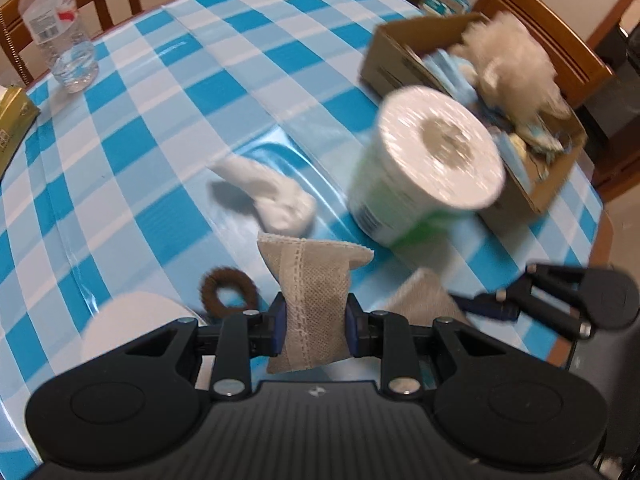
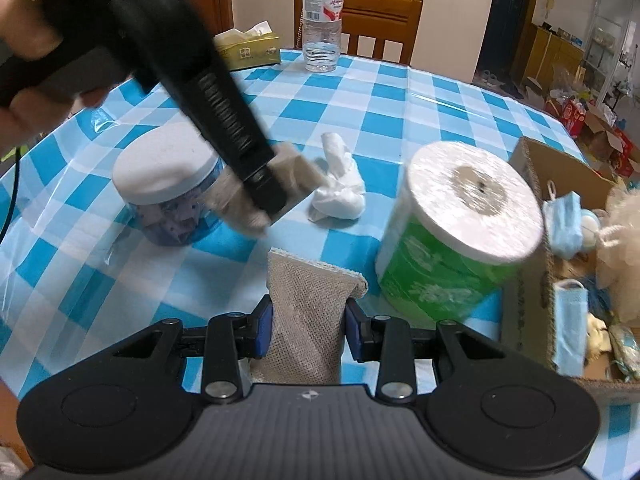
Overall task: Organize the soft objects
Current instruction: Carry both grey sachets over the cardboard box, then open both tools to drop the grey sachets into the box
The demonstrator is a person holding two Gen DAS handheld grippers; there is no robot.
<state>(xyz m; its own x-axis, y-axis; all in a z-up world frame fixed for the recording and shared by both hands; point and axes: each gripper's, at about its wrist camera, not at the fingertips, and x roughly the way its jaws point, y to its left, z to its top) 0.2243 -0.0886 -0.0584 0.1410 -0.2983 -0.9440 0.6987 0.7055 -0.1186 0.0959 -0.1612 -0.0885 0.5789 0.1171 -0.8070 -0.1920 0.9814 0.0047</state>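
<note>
My left gripper (image 1: 316, 322) is shut on a beige mesh cloth pad (image 1: 312, 280) and holds it above the table. My right gripper (image 2: 308, 326) is shut on a second beige mesh pad (image 2: 308, 312). The left gripper also shows in the right wrist view (image 2: 264, 192), blurred, with its pad (image 2: 296, 168). The right gripper shows at the right of the left wrist view (image 1: 492, 304). A crumpled white tissue (image 1: 272, 196) (image 2: 340, 184) lies mid-table. A toilet paper roll (image 1: 428, 168) (image 2: 456, 232) stands beside a cardboard box (image 1: 536, 184) (image 2: 528, 320) holding face masks (image 2: 564, 224) and a fluffy cream toy (image 1: 516, 64).
A brown hair scrunchie (image 1: 228, 292) lies near a white-lidded jar (image 2: 168, 184). A water bottle (image 1: 56, 28) (image 2: 322, 20) and a yellow tissue box (image 2: 248, 48) stand at the far edge. Wooden chairs (image 2: 380, 20) surround the checked tablecloth (image 1: 160, 140).
</note>
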